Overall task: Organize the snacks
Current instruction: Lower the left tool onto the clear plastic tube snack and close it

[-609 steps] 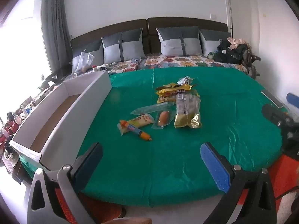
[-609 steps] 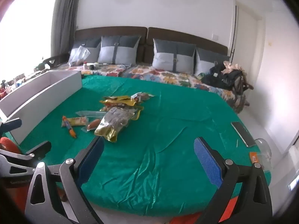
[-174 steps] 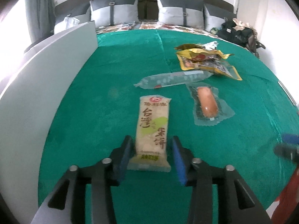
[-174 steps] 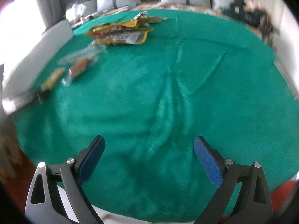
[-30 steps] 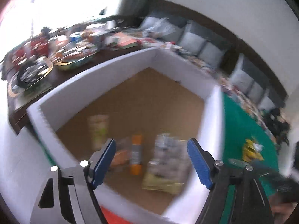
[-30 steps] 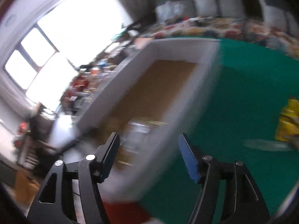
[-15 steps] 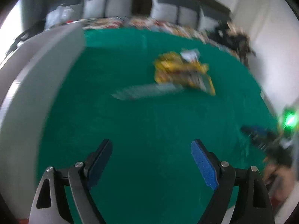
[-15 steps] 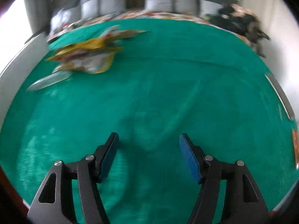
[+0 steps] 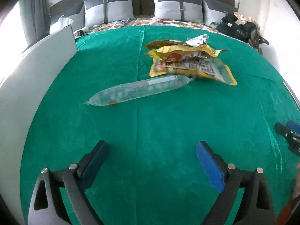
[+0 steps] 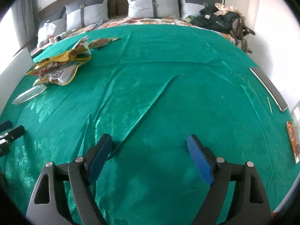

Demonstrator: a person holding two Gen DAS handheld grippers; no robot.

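Observation:
On the green cloth [image 9: 150,121] lies a long clear tube-shaped snack pack [image 9: 138,91], slanted, with a heap of yellow snack bags [image 9: 187,61] just behind it. My left gripper [image 9: 150,150] hovers over bare cloth in front of the tube pack; its jaws are opening and nothing is between them. My right gripper [image 10: 149,146] is over a crease in the cloth [image 10: 150,93], jaws opening and empty. From the right wrist the yellow bags [image 10: 58,67] and the tube pack [image 10: 30,93] sit far off to the left.
The white wall of a box [image 9: 33,69] runs along the left edge. Grey pillows [image 9: 180,5] and dark bags [image 9: 240,28] lie behind the cloth. A flat dark device [image 10: 268,86] rests at the cloth's right edge. The other gripper's tips [image 9: 286,131] show at the right.
Both grippers swung from over the white box back to the green cloth and settled low. Their jaws stand wider than half a second ago. The views went from blurred to sharp.

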